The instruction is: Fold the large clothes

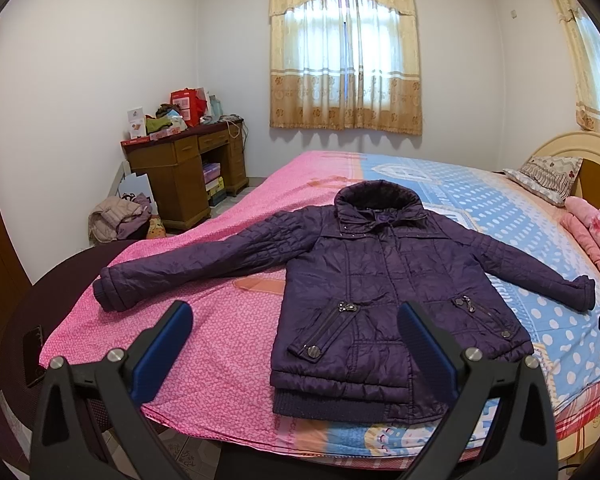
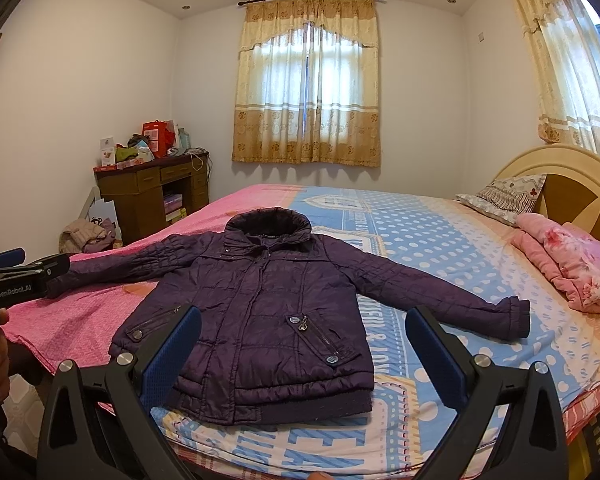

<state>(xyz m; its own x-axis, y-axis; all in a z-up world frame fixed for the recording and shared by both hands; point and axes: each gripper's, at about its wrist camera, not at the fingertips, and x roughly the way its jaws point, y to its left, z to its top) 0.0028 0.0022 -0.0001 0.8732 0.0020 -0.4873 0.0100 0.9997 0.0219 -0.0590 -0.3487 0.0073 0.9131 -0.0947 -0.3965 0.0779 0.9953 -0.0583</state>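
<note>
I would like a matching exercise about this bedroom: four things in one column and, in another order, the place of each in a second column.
Things:
1. purple jacket
2. patterned pillow
3. folded pink blanket
4. heap of clothes

Places:
A. on the floor beside the wooden desk
B. leaning against the headboard
C. spread flat on the bed, sleeves out
D. on the bed, just in front of the pillow

Pairs: 1-C, 2-B, 3-D, 4-A

White walls (image 1: 100,60), curtained window (image 1: 346,64), wooden desk (image 1: 188,168), bed (image 2: 440,240).
</note>
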